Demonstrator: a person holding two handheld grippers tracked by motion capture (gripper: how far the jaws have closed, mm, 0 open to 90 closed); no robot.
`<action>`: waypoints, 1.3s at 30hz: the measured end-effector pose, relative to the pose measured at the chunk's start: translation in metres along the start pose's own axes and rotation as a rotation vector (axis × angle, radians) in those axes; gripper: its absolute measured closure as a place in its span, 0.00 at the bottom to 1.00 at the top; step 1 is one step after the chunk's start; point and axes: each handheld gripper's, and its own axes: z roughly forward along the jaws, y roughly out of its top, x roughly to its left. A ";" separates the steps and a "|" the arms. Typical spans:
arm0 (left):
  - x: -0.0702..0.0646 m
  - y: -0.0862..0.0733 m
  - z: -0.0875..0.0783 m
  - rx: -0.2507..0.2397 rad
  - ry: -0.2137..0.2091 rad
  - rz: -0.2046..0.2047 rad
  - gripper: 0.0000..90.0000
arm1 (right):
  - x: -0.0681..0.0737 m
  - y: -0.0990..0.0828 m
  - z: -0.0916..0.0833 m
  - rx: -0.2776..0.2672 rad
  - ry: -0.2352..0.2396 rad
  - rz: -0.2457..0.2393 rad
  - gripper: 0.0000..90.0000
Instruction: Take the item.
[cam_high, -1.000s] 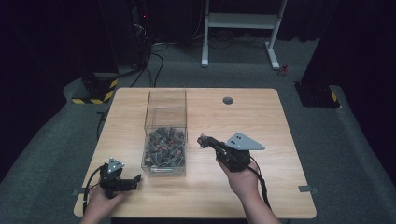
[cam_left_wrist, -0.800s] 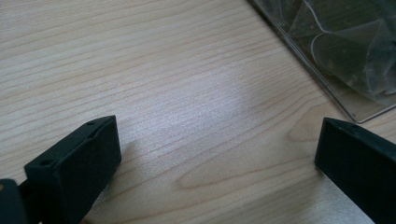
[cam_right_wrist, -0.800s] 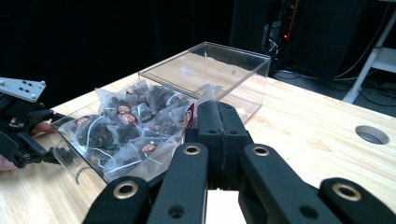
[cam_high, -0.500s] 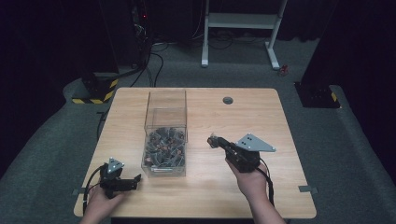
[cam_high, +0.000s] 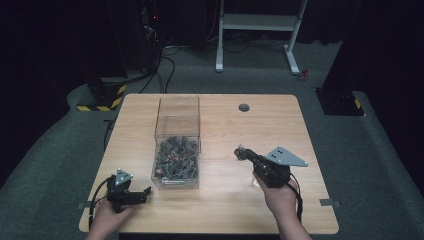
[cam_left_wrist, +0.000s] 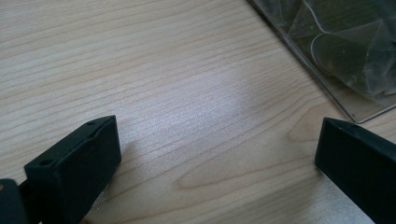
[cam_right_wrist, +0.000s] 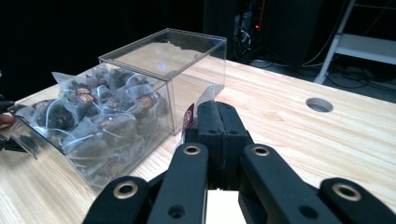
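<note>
Now the right gripper (cam_right_wrist: 219, 122) pinches a tea bag (cam_right_wrist: 201, 106) (jaws closed on it) right of the clear box (cam_high: 177, 145); the left gripper (cam_high: 141, 192), near-left, gapes wide and empty

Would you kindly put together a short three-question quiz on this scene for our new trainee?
1. True or false: the left gripper has its jaws closed on a packet.
2. Multiple choice: where does the clear box hold its tea-bag packets? A) the half nearer the person B) the far half C) evenly throughout
3. Fill in: the right gripper is shut on a ____, lifted clear of the box.

Key
1. False: the jaws stand wide apart over bare table.
2. A: the far half is bare.
3. Small clear packet with a dark red tag, pinched between the jaws beside the box.
</note>
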 end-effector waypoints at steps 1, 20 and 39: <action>0.000 0.000 0.000 0.000 0.000 0.000 0.01 | -0.003 -0.002 -0.003 0.001 -0.008 0.000 1.00; -0.001 0.000 0.000 0.000 0.003 0.002 0.01 | -0.024 -0.031 -0.034 0.050 -0.076 0.033 1.00; -0.001 0.000 0.000 0.000 0.002 -0.001 0.01 | -0.031 -0.064 -0.027 0.149 -0.093 0.058 1.00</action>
